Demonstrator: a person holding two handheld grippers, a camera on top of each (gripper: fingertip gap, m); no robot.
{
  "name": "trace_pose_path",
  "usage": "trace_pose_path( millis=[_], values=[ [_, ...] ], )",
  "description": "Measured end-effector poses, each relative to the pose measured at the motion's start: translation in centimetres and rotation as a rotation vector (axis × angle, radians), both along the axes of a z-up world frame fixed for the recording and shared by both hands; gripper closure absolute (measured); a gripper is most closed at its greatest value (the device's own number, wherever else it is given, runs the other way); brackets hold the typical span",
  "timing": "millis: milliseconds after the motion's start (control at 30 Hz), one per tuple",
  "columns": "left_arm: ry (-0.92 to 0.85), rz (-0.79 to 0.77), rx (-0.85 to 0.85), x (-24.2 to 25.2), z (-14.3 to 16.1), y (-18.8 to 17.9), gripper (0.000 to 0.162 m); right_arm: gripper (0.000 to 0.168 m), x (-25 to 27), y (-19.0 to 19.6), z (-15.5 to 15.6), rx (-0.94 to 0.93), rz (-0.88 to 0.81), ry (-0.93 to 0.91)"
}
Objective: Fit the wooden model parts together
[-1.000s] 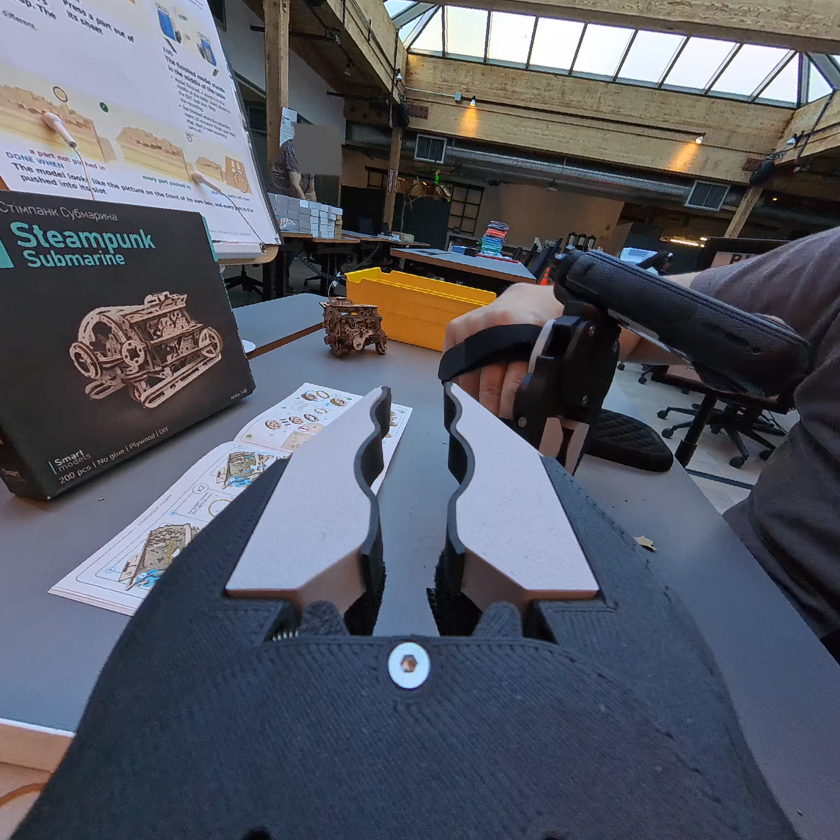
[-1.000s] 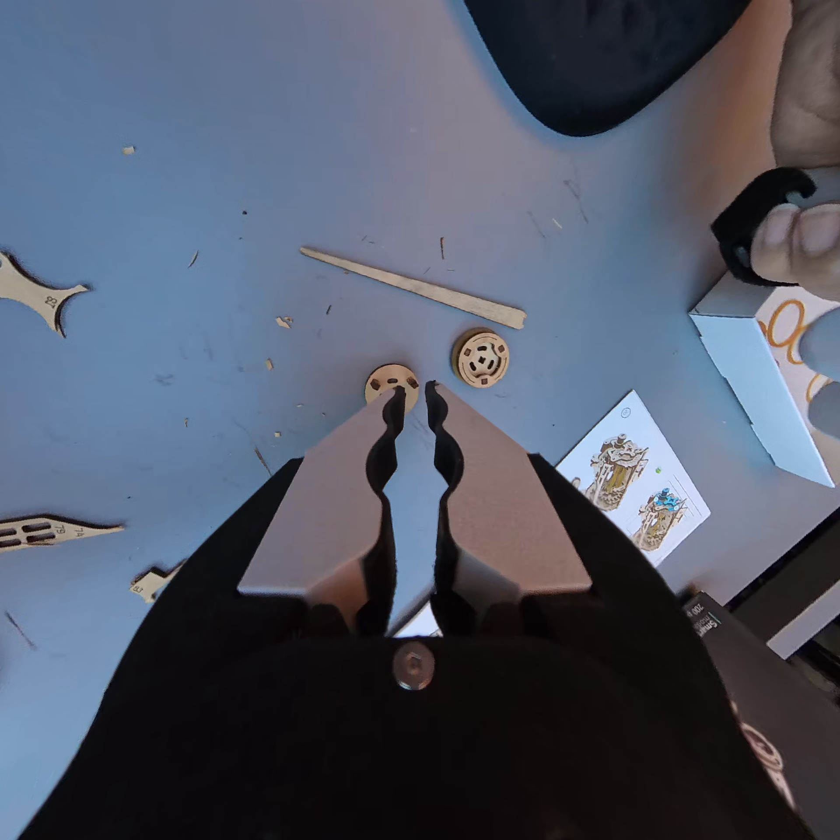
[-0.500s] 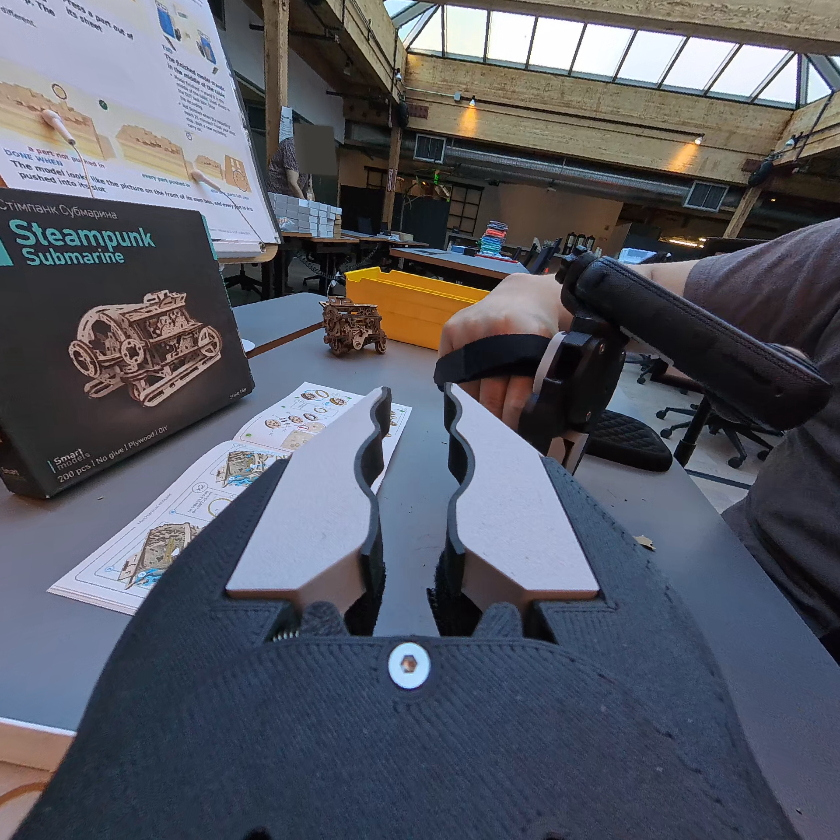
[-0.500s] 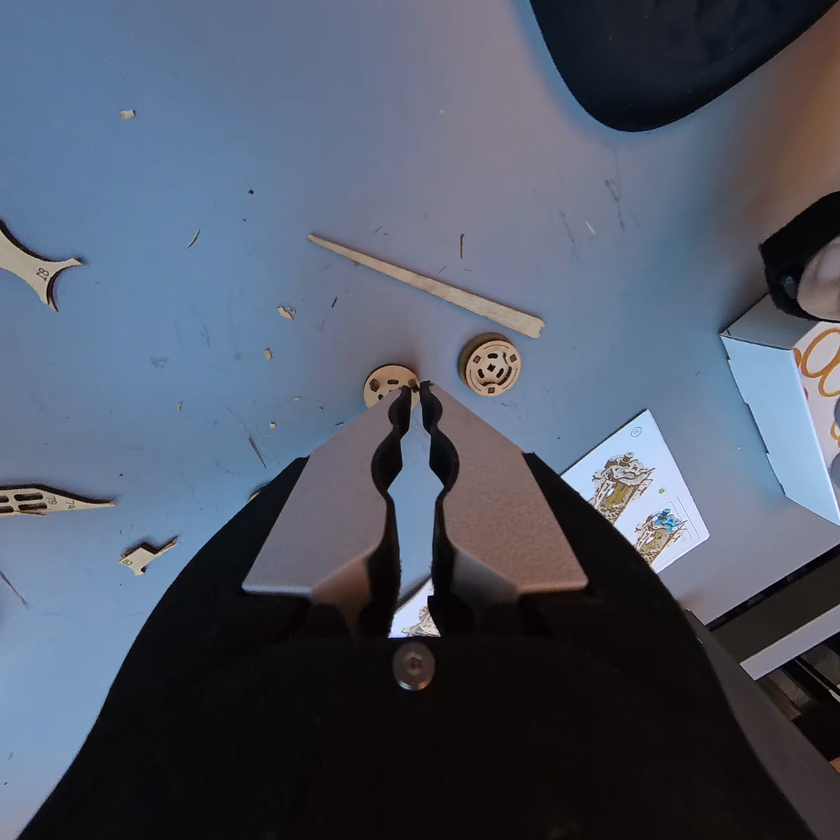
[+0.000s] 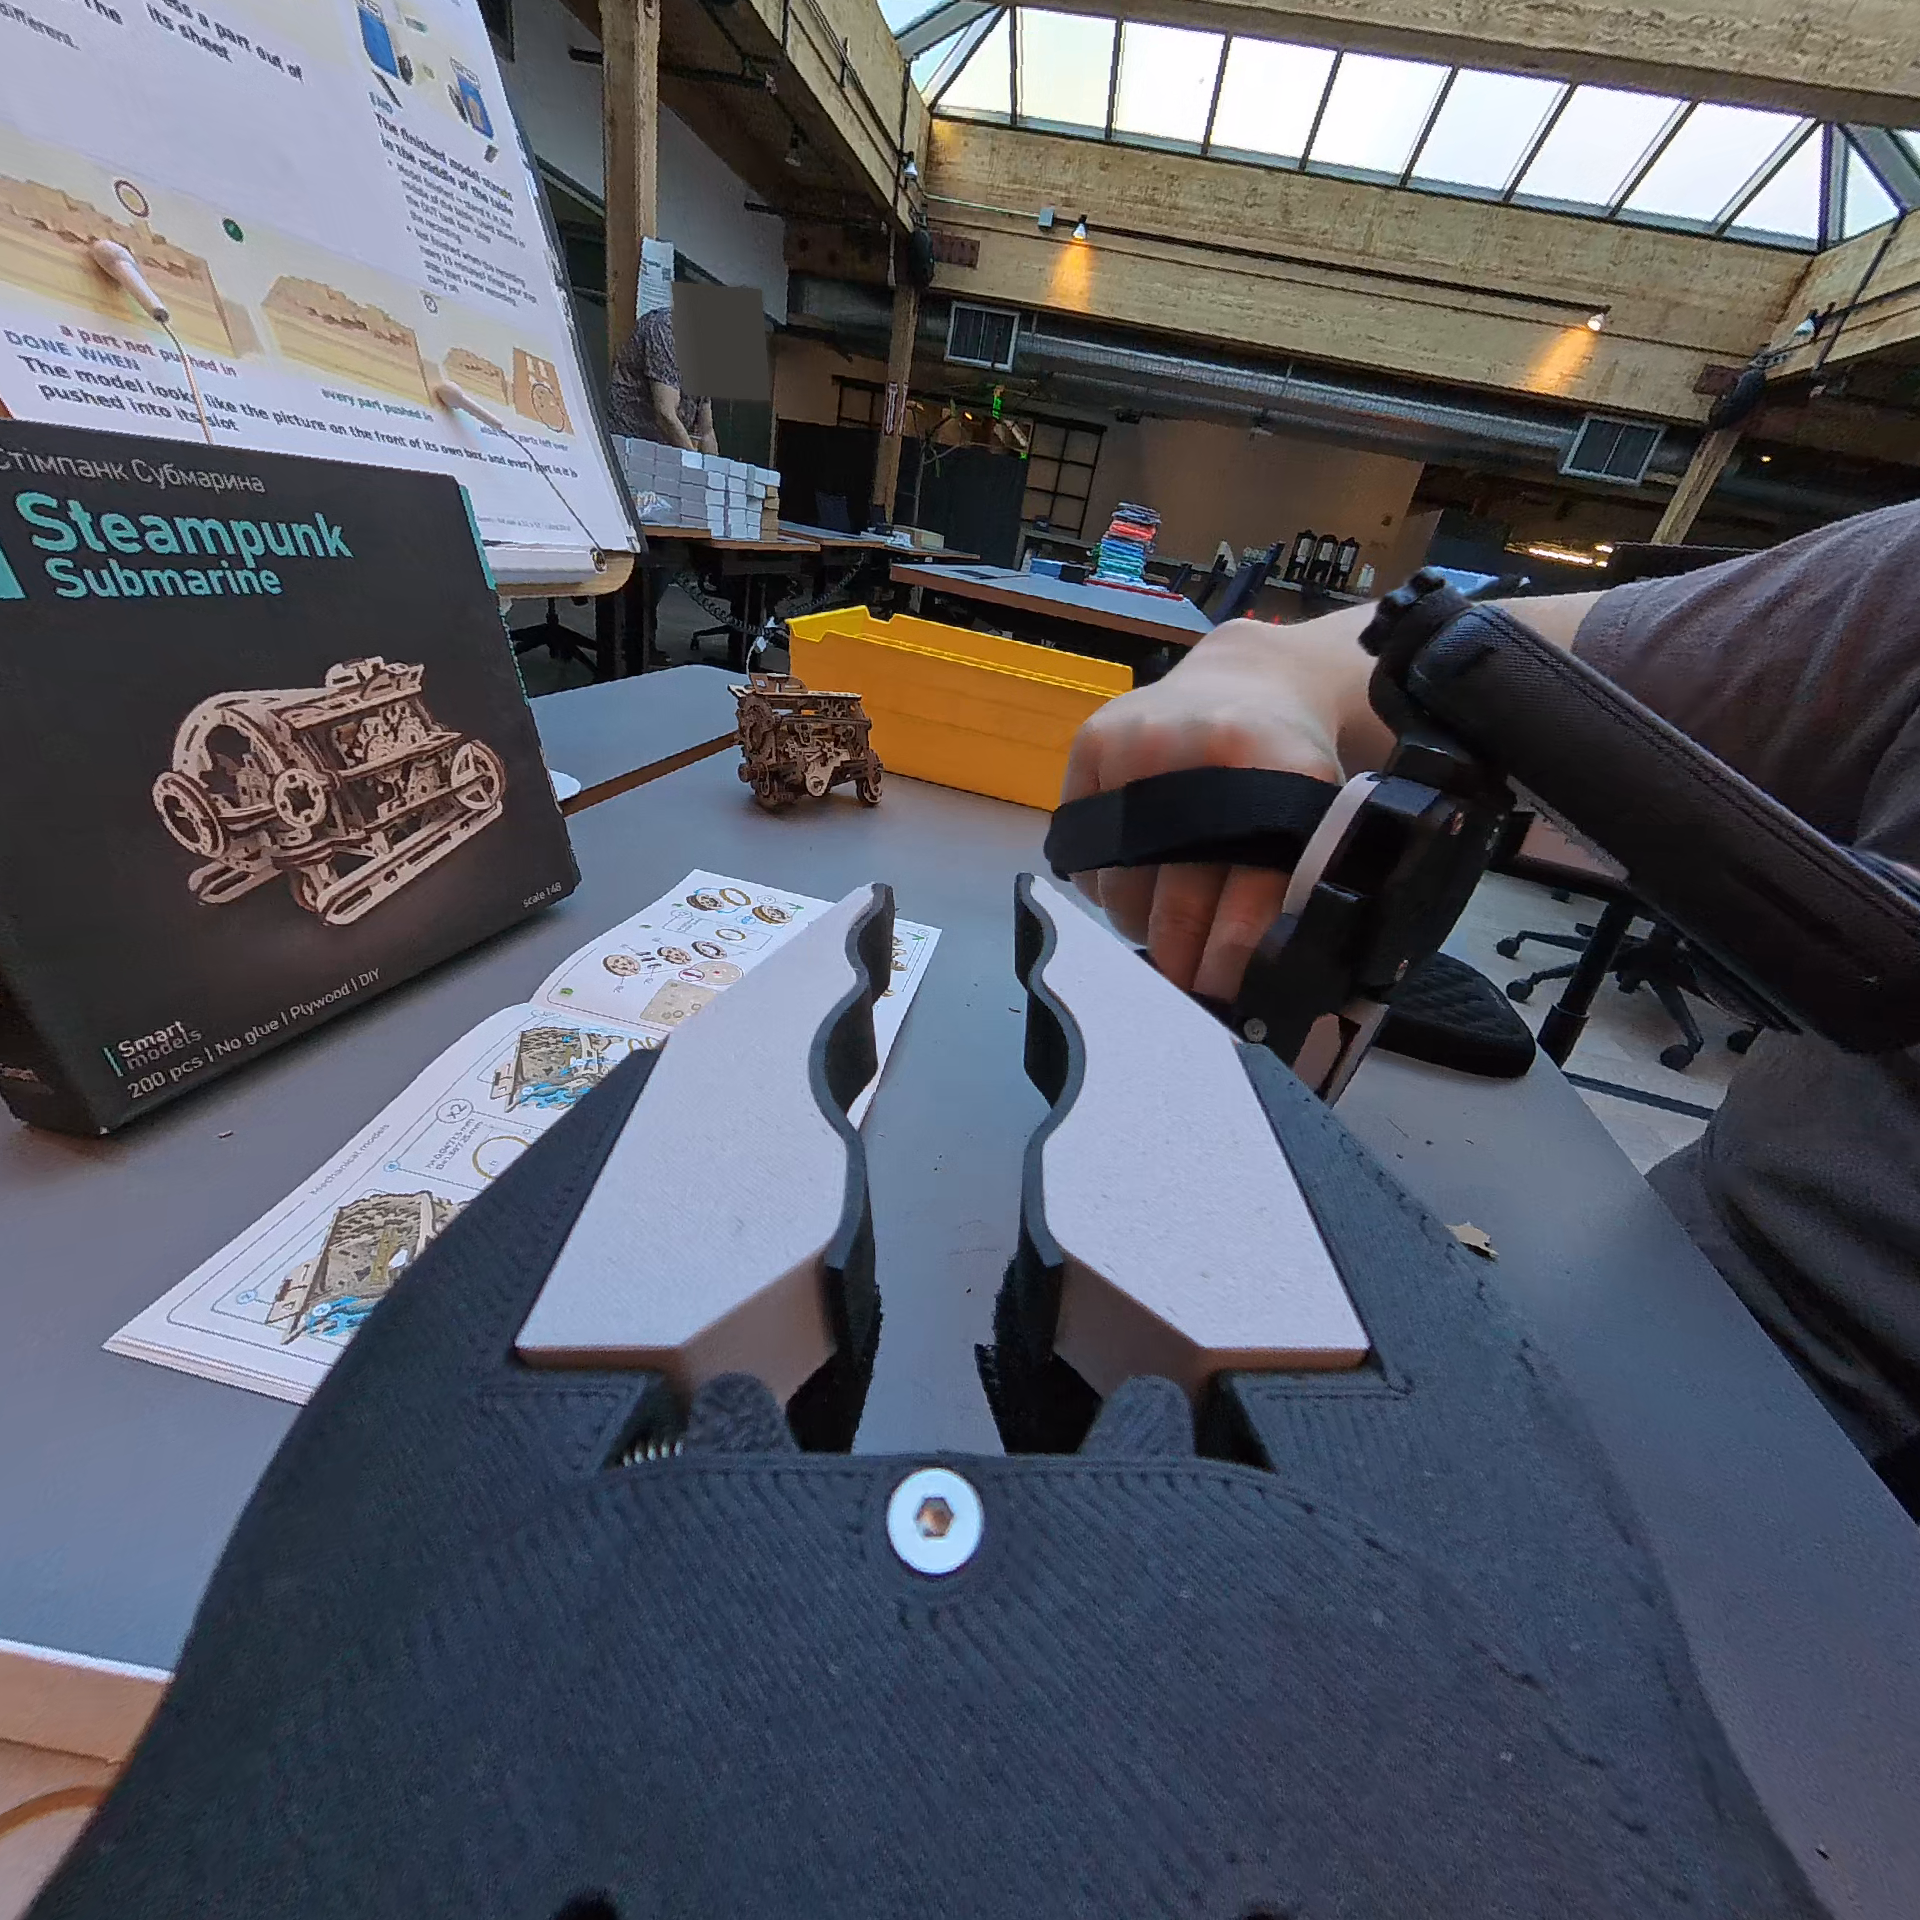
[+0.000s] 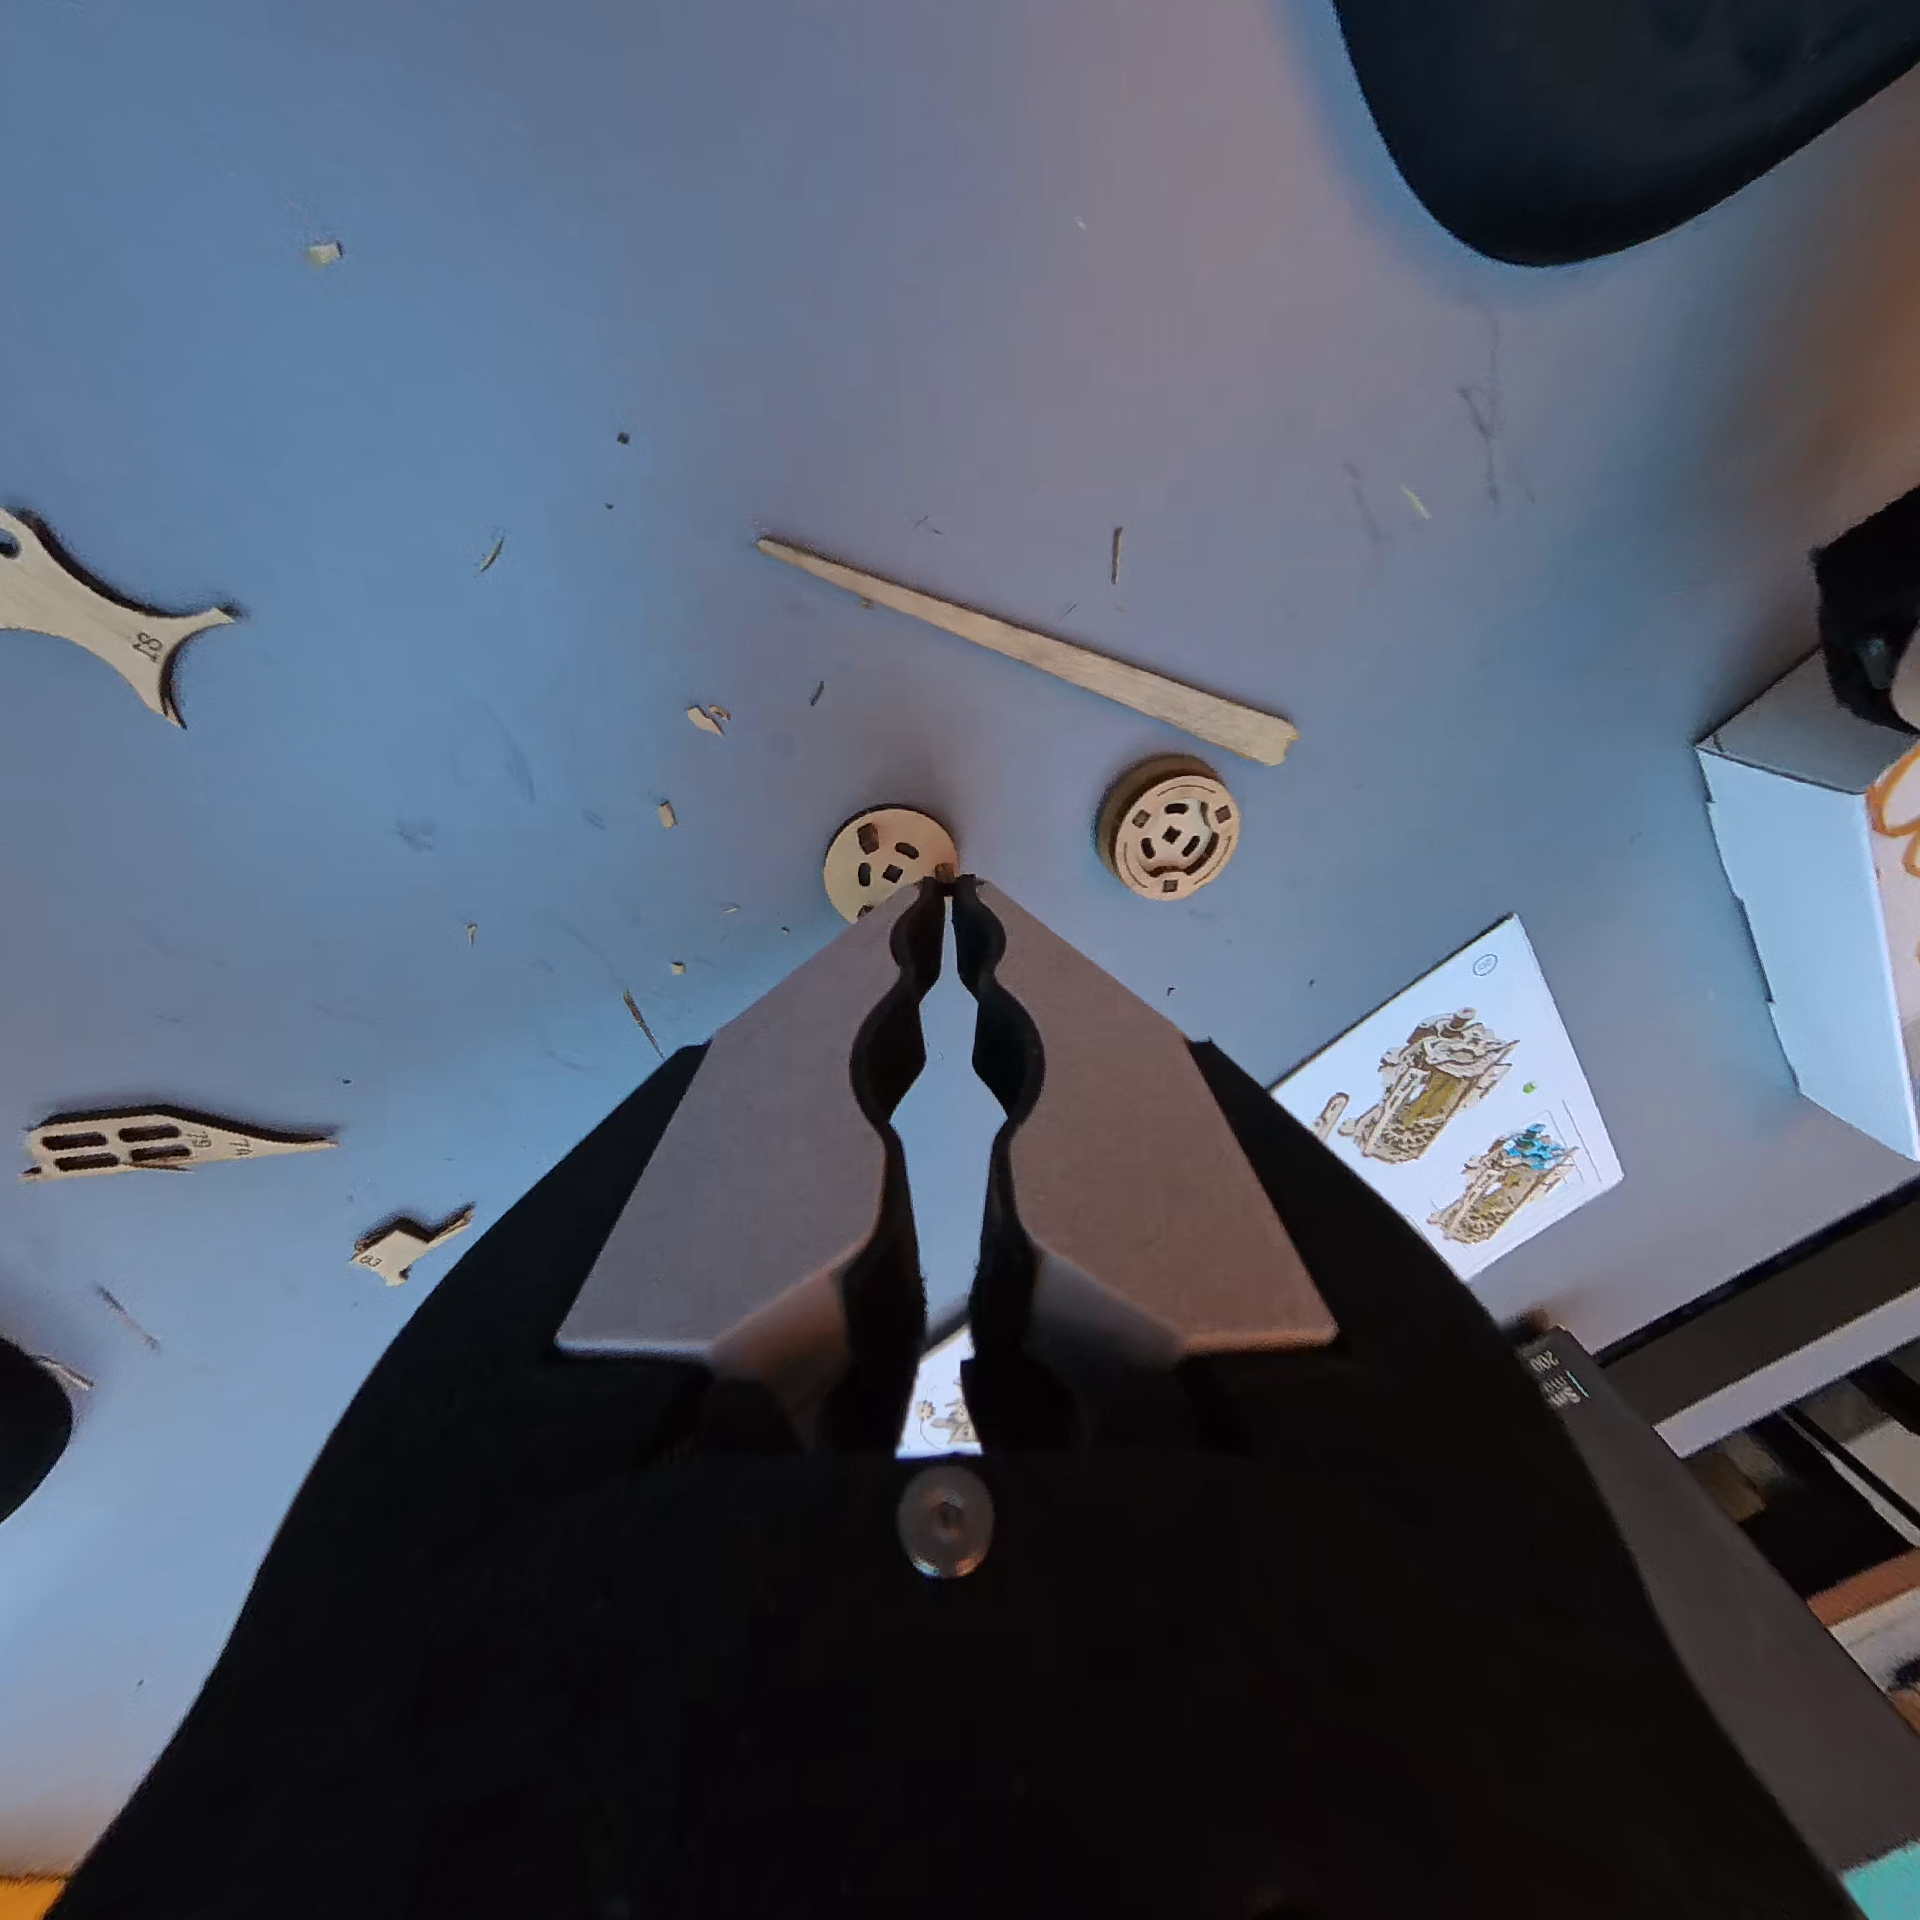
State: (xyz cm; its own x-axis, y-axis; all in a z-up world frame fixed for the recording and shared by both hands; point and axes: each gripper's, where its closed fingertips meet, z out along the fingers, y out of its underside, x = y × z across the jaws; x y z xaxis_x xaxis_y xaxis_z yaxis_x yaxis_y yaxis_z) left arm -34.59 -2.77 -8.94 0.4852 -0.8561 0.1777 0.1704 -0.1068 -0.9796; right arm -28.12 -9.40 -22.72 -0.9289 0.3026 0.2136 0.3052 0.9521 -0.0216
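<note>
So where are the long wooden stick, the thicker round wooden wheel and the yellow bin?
long wooden stick [image 6: 1023,649]: right wrist view, mid-length.
thicker round wooden wheel [image 6: 1169,828]: right wrist view, top face.
yellow bin [image 5: 961,712]: left wrist view, front wall.

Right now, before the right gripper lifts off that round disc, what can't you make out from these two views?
- Right wrist view: whether the right gripper truly pinches the flat disc; its fingertips cover the disc's near edge.
- Right wrist view: the curved wooden piece is cut off by the left edge.
- Left wrist view: the right gripper's fingers, hidden behind the hand and the left gripper.
- Left wrist view: the small wooden model is too small for detail.
</note>
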Motion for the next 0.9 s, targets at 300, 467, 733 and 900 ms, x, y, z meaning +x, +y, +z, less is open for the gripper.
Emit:
trace_pose_path(
  millis=[300,467,733,900],
  values=[
    [0.001,-0.001,0.001,0.04,0.03,-0.04,0.141,0.167,0.18,-0.02,0.0,0.05,-0.015,0.06],
    [0.003,0.0,0.0,0.03,-0.02,-0.01,0.141,0.167,0.19,-0.07,0.01,0.062,-0.017,0.052],
    [0.006,0.0,-0.001,0.06,-0.07,-0.01,0.141,0.166,0.29,-0.03,0.05,-0.05,-0.107,0.045],
    [0.006,-0.001,-0.003,0.08,-0.11,0.01,0.141,0.161,0.25,-0.33,0.62,-0.227,-0.181,0.051]
  ],
)
